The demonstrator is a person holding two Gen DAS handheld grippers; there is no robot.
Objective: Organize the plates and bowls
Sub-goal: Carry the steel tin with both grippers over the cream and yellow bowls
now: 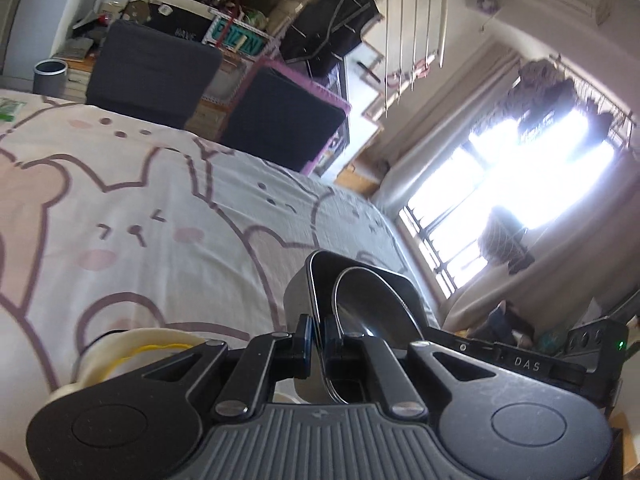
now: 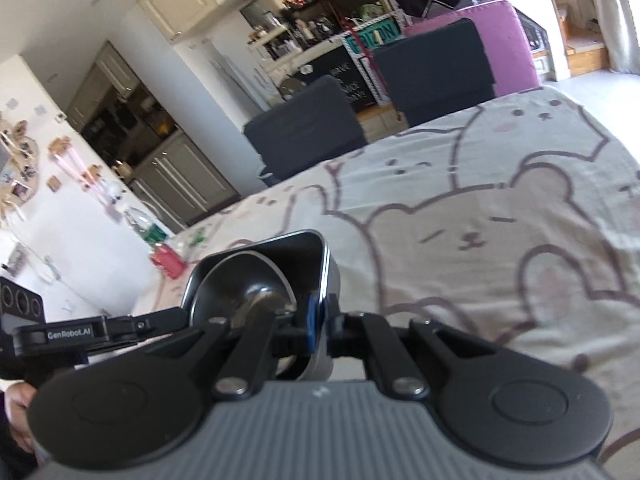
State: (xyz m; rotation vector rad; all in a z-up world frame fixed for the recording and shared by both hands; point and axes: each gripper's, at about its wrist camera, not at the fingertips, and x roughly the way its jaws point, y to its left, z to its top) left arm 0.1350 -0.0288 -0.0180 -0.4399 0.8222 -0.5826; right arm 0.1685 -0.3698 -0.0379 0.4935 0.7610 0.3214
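Both grippers pinch one black tray [image 1: 356, 280] by opposite rims: left gripper [image 1: 319, 336] at its 9 o'clock, right gripper [image 2: 320, 316] at 3 o'clock; a steel bowl [image 2: 244, 284] sits inside, above the tablecloth [image 1: 140, 200].

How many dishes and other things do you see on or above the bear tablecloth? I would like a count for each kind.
Dark square container, held by both grippers: 1
Round metal bowl inside it: 1
Cream tape roll: 1
Red packet: 1
Grippers, left and right, each shut on a container wall: 2
Total: 6
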